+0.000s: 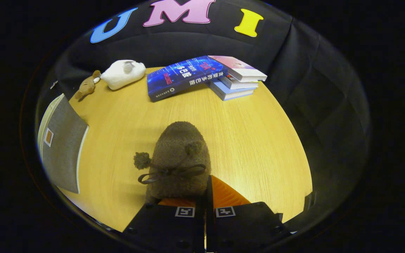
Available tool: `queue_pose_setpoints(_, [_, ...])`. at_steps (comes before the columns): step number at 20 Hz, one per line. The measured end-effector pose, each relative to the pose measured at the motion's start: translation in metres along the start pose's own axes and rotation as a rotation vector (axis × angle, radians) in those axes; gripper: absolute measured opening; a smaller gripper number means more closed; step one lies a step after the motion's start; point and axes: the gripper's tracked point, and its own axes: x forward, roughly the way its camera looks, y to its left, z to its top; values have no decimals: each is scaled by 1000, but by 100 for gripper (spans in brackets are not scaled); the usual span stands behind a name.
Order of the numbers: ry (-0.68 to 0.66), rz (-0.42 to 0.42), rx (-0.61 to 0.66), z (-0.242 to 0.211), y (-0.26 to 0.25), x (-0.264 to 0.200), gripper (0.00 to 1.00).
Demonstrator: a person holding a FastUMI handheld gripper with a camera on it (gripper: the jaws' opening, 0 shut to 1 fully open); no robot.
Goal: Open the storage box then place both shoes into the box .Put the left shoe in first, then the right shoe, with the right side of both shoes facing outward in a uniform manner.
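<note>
The fuzzy brown bowed slipper (181, 158) is pinched at its heel by the hand-held gripper (205, 196) — fingers clamped together; it should be carried level to the grey storage box (62, 147) — unhurriedly.

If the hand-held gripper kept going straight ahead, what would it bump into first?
The hand-held gripper already grips the brown fuzzy shoe, so it pushes that first. Beyond lies bare table, then probably the blue book; depth is unclear.
</note>
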Motion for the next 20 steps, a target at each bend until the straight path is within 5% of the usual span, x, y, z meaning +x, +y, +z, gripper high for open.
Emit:
queue_pose_setpoints(12, [-114, 251, 34, 110, 210, -121, 7])
queue_pose_setpoints(20, [-72, 358, 18, 112, 347, -131, 7])
